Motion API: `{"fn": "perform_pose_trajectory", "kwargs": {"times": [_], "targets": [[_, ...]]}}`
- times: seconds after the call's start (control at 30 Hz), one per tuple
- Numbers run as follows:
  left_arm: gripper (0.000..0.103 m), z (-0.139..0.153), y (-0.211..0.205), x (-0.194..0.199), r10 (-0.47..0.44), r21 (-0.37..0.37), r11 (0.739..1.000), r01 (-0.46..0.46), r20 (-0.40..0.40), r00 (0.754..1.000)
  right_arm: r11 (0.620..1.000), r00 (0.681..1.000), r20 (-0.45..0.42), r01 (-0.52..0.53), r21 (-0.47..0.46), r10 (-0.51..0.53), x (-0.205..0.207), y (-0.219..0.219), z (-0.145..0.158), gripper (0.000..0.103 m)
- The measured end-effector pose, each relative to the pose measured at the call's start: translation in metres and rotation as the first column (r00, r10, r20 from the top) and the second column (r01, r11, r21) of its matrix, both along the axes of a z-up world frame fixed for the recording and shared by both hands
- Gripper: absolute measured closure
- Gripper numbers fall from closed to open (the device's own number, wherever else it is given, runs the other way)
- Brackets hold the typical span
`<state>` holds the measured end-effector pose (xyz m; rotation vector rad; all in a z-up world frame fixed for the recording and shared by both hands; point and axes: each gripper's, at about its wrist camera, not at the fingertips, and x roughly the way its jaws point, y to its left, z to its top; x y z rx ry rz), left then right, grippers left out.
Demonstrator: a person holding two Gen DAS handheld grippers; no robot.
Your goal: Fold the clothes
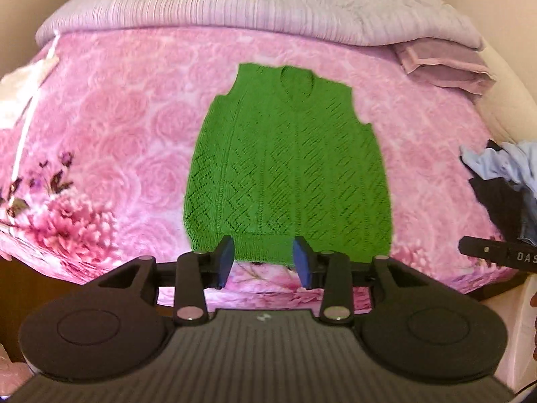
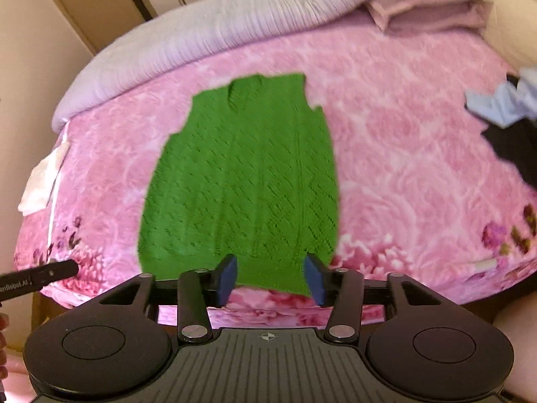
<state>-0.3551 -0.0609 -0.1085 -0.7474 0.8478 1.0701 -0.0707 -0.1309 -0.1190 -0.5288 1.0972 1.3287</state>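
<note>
One green knitted vest point(image 1: 288, 164) lies flat on a bed, sleeveless, with an openwork diamond pattern, its neckline at the far end and its ribbed hem nearest the two grippers. It is spread out, not yet folded.

Two grippers are in the room, one in each of the person's hands. The left gripper point(image 1: 263, 260) has its jaws spread apart, holding nothing, with the two blue pads sitting over the near hem of the vest. The right gripper point(image 2: 270, 277) is likewise parted and empty, its pads framing the hem's right-hand portion, close to the vest's corner. Each gripper shows as a black bar at the edge of the other's view, so they sit side by side.

Ahead of the grippers, beyond the vest, one pale lilac ribbed quilt point(image 1: 235, 3) is bunched along the far end of the bed. Ahead and to the right, one folded mauve cloth point(image 1: 443, 63) rests beside it. Off to the right lies one loose heap of pale blue and dark clothing point(image 1: 506, 188). To the left, one white piece of fabric point(image 2: 42, 181) hangs at the bed's edge.

The surface is a plush pink blanket point(image 1: 127, 127) printed with roses and darker flower sprays. Cream walls and a brown wooden panel point(image 2: 87, 3) stand behind the bed.
</note>
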Motion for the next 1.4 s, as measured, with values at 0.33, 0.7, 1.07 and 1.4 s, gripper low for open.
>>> {"fn": "perform_pose_trajectory", "kwargs": {"times": [0.33, 0.7, 1.07, 1.4], "targets": [[0.067, 0.026, -0.023, -0.001, -0.021, 0.044, 0.999, 0.025, -0.103, 0.994, 0.997, 1.0, 0.007, -0.01, -0.07, 0.011, -0.03, -0.012, 0.013, 0.05], [0.062, 0.037, -0.041, 0.008, -0.056, 0.075, 0.995, 0.067, -0.133, 0.99, 0.994, 0.997, 0.054, -0.045, -0.097, 0.05, -0.043, -0.029, 0.028, 0.05], [0.06, 0.028, -0.05, 0.019, -0.062, 0.057, 0.996, 0.072, -0.154, 0.986, 0.989, 0.995, 0.058, -0.075, -0.125, 0.083, -0.048, -0.036, 0.024, 0.05], [0.057, 0.001, -0.028, 0.009, -0.058, 0.012, 0.998, 0.061, -0.153, 0.986, 0.991, 0.997, 0.055, -0.045, -0.127, 0.052, -0.044, -0.02, 0.01, 0.05]]}}
